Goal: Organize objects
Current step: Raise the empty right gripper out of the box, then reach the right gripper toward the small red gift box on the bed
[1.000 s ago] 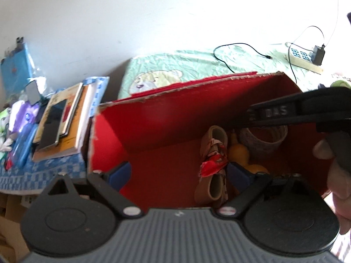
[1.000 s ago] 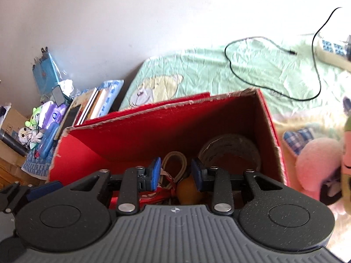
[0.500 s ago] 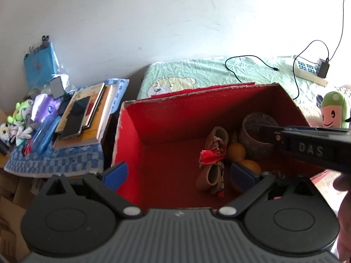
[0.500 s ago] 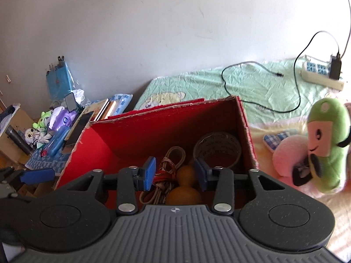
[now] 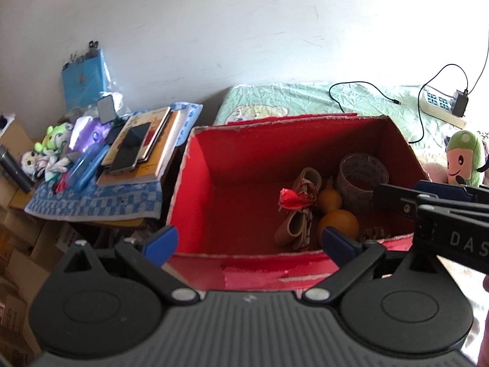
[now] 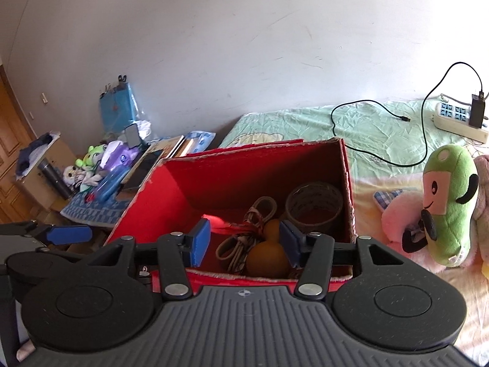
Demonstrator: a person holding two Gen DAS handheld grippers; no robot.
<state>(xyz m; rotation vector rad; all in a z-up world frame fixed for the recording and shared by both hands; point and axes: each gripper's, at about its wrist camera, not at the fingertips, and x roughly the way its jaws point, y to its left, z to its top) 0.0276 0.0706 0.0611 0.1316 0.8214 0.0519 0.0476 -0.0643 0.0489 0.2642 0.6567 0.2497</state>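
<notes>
The right hand-held gripper [image 6: 244, 246] hangs above the near edge of the red box [image 6: 347, 177]. Its jaws are opening, about half apart, with nothing between the blue pads; the gourd [image 6: 267, 258] and cord bundle [image 6: 244, 238] seen through the gap lie down on the box floor, untouched. The left hand-held gripper [image 5: 249, 241] is spread wide and empty, also above the box's near wall, its pads clear of everything.

Inside the box, at its right end, sit a tape roll [image 5: 362, 177], the orange gourd [image 5: 336, 218] just beside it, and the cord bundle [image 5: 301, 206] with a red scrap on top. The box rests on the bed [image 6: 376, 128]. A green plush [image 6: 447, 211] stands to the right of the box, near a pink one. Farther back lie a black cable [image 6: 397, 116] and a power strip [image 6: 458, 120]. Left of the box, a tabletop [image 5: 91, 205] under a checked cloth carries books [image 5: 143, 150], a phone and small toys.
</notes>
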